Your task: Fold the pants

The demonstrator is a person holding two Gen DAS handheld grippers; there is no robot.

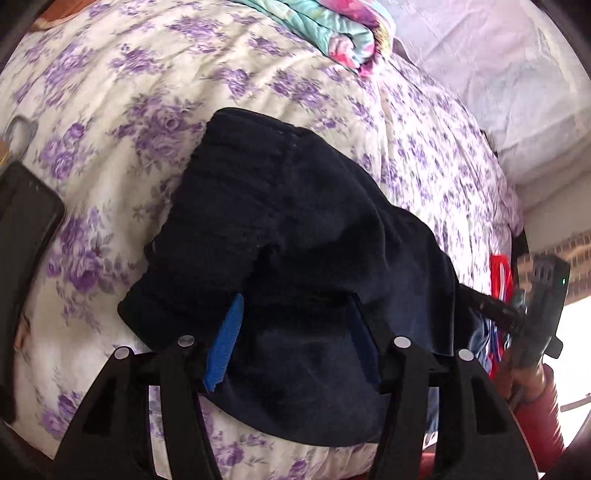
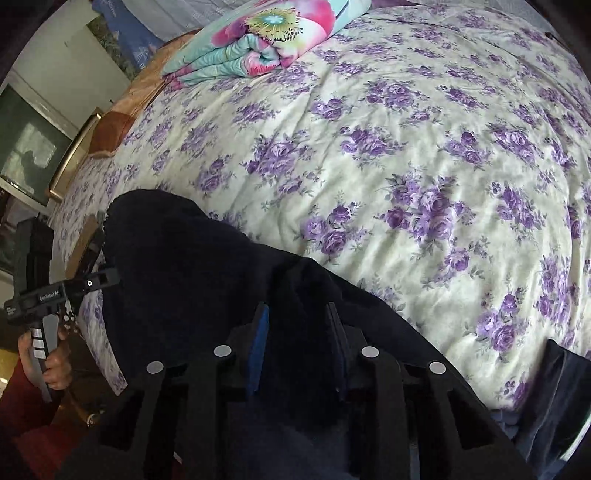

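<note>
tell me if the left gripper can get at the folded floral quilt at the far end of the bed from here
Probably not as things stand: the left gripper hangs over the dark navy pants, and the folded floral quilt lies far across the purple-flowered bedspread.

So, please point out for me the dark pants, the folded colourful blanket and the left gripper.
dark pants point(image 1: 280, 221): left wrist view, middle of the dark fabric.
folded colourful blanket point(image 2: 236, 55): right wrist view, its folded front edge.
left gripper point(image 1: 291, 347): left wrist view, midway between its fingertips.
</note>
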